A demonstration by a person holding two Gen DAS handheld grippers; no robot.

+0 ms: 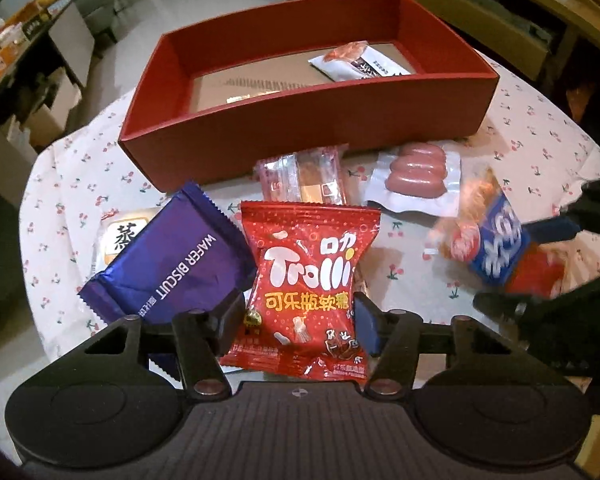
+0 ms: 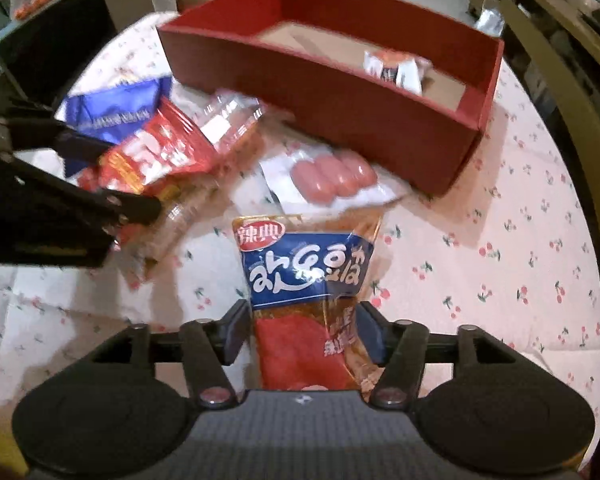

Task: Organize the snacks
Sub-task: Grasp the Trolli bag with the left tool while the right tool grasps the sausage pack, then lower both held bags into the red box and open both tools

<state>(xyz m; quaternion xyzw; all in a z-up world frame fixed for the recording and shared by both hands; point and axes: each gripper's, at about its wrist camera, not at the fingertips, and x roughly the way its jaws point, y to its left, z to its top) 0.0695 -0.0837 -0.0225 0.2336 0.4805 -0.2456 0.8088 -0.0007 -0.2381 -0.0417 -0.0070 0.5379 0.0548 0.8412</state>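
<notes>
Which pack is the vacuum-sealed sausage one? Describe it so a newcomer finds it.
Start at the long red cardboard box on the cherry-print tablecloth. Just in front of its near wall, toward the right end, lies a clear vacuum-sealed pack of pink sausages. It alone shows bare food, three plump links, with no printed wrapper.

Surface notes: mostly glossy film packets against matt card and cloth.

We record the red Trolli gummy packet and purple wafer biscuit packet as glossy plastic film with crimped edges; the sausage pack as clear, shiny vacuum film; the biscuit wrapper as transparent, crinkled plastic. The blue-banded spicy snack pack is glossy, partly see-through film. The red box looks like matt card, its floor plain brown cardboard. The cherry-print tablecloth looks like matt, creased cloth. The left gripper and right gripper show matt black plastic bodies.
</notes>
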